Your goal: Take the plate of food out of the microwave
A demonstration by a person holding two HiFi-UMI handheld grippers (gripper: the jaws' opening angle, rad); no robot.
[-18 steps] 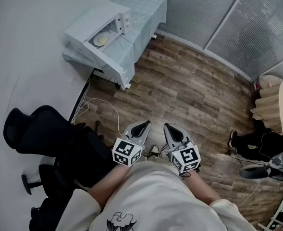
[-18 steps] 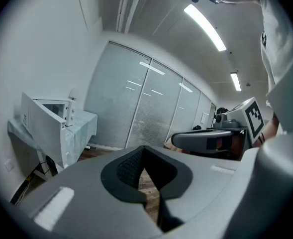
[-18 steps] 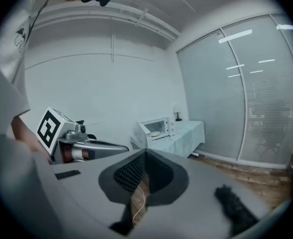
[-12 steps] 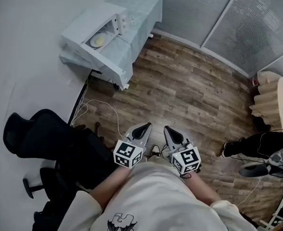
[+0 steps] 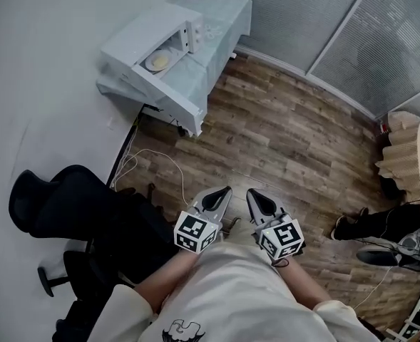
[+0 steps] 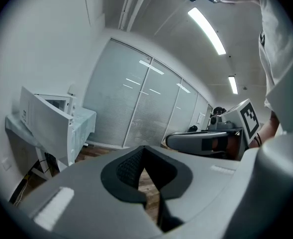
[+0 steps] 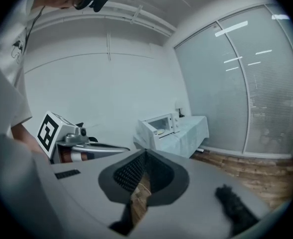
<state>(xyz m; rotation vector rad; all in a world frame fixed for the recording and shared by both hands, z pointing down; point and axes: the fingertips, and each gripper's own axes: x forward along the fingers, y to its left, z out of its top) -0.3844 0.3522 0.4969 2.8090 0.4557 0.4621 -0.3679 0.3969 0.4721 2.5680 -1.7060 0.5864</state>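
Note:
A white microwave (image 5: 152, 38) stands far off on a table with a pale cloth (image 5: 220, 16), its door (image 5: 168, 85) hanging open. Inside lies a plate of yellowish food (image 5: 157, 62). Both grippers are held close to my chest, well short of the microwave. The left gripper (image 5: 222, 191) is shut with nothing in it, and so is the right gripper (image 5: 253, 194). In the left gripper view the microwave (image 6: 49, 116) shows at left beyond the closed left gripper (image 6: 144, 148). The right gripper view shows the microwave (image 7: 158, 125) past the closed right gripper (image 7: 145, 152).
A black office chair (image 5: 63, 205) stands at my left. White cables (image 5: 149, 159) trail over the wooden floor near the table legs. A person's legs (image 5: 381, 219) and a beige corrugated object (image 5: 409, 148) are at right. Blinds-covered glass walls (image 5: 352, 27) close the far side.
The head view has shifted a little, so the microwave sits slightly lower and more to the right. Both grippers stay shut, side by side. The legs at right moved.

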